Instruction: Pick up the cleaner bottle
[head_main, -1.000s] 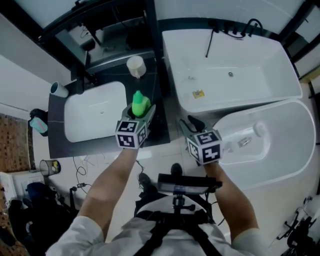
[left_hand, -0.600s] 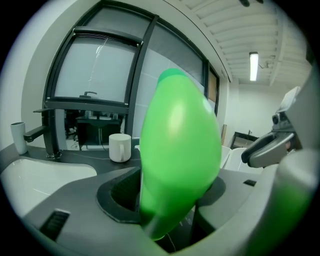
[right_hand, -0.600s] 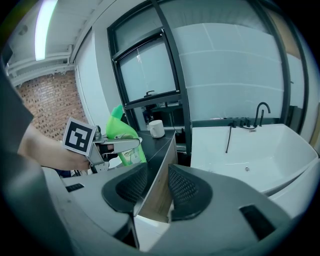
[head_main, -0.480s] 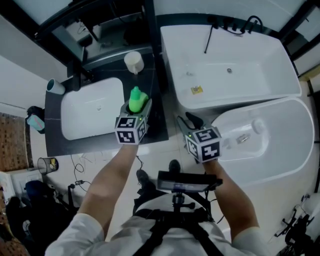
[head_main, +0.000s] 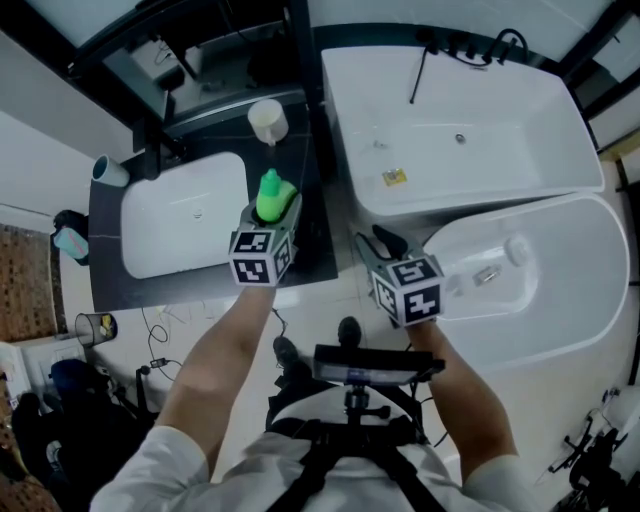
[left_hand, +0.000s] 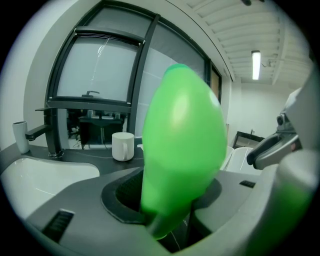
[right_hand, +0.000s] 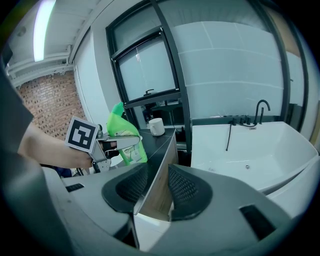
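Observation:
The green cleaner bottle (head_main: 271, 196) stands on the dark counter (head_main: 315, 245) just right of the sink. My left gripper (head_main: 274, 212) reaches around it, and its jaws are closing with the bottle (left_hand: 182, 145) between them; the bottle fills the gap and hides most of the right pad. From the right gripper view, the left gripper's fingers (right_hand: 120, 141) flank the bottle (right_hand: 124, 131) at label height. My right gripper (head_main: 380, 241) hovers by the counter's right end, open, with nothing between its pads (right_hand: 182, 187).
A white mug (head_main: 268, 121) stands behind the bottle on the counter. The white sink (head_main: 185, 218) with its black faucet (head_main: 152, 150) lies left, and a white cup (head_main: 110, 173) stands at its far corner. A bathtub (head_main: 460, 140) is to the right.
The left gripper's jaws have drawn in closer around the green bottle, which still stands in the same spot. The right gripper has kept still.

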